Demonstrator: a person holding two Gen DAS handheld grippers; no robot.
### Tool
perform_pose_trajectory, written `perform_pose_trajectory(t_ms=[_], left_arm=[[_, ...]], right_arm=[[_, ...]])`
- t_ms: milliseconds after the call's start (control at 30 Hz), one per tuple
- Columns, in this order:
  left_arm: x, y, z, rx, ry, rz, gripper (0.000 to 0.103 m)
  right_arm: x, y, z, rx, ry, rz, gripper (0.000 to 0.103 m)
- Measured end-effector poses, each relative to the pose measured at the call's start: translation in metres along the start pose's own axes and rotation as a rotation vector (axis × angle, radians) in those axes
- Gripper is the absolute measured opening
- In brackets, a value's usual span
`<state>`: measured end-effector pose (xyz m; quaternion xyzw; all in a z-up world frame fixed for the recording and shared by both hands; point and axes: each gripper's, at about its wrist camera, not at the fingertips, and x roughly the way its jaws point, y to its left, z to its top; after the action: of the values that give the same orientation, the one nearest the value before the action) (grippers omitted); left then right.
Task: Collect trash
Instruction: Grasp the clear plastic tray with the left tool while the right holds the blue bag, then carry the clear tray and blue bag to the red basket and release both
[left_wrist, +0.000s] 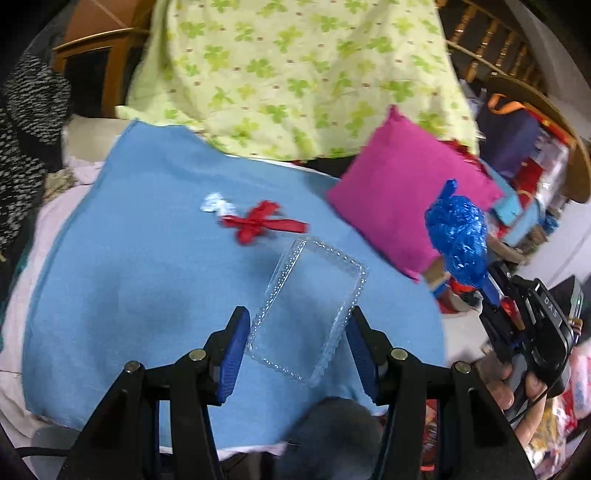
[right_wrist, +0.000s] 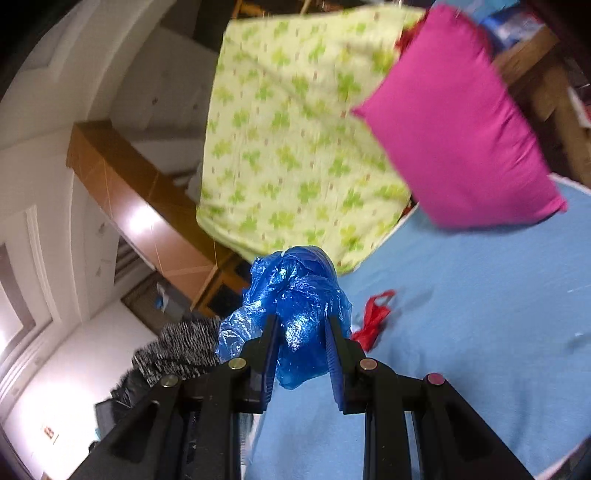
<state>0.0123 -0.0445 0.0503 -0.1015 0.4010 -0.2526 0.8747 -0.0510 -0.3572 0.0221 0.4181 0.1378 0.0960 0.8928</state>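
Though smeared by motion at the edges, plainly a bed scene. Biggest, a blue sheet (left_wrist: 129, 258) spread across the mattress. Behind it, a green clover-print cloth (left_wrist: 295, 74), hanging or propped, hard to say which through the blur. Then a pink cushion (left_wrist: 399, 199) leaning at the sheet's far corner.

Next down, a clear plastic tray (left_wrist: 310, 314), clamped across its short width between the pads of the left claw (left_wrist: 297, 315), jaws about half apart to suit, over the near part of the sheet. Empty: nothing inside but the blue showing through. Likely very light, thin-walled and springy, slick on its flat faces, prone to buckle under a hard squeeze. Best gripped at the ribbed rim, as now, with gentle pressure only.

Smaller, a wadded blue plastic bag (right_wrist: 295, 295), pinched tight in the right claw (right_wrist: 301, 325), jaws drawn narrow, carried above the sheet's edge. Soft, crushable, nearly weightless by the look. Loose film liable to slip, so better held by the dense bunch in the middle. Contents, if any, hidden by the crumpled film.

Smallest, lying on the sheet: a red ribbon scrap (left_wrist: 258, 221), limp and flat, easiest to pinch at its bunched centre. Just beside it, a white crumpled bit (left_wrist: 216, 203).
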Motion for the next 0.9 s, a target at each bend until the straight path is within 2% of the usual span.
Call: perform_pose_trajectory(t_ms=[267,633,900], left_arm=[[-0.012,-0.078,-0.017,0.130,0.015,-0.083,0.055],[-0.012,-0.155,-0.037,0.251,0.038,-0.160,0.055],[0.004,-0.211,-0.056,0.343,0.086,-0.223,0.055]], right_arm=[[-0.097,0.004,0.000,-0.010,-0.100,-0.055,0.027],[-0.213,-0.029,0.007,0.013,-0.273,-0.266,0.027],[-0.268,-0.044,0.008,0.031,-0.336,-0.373,0.027]])
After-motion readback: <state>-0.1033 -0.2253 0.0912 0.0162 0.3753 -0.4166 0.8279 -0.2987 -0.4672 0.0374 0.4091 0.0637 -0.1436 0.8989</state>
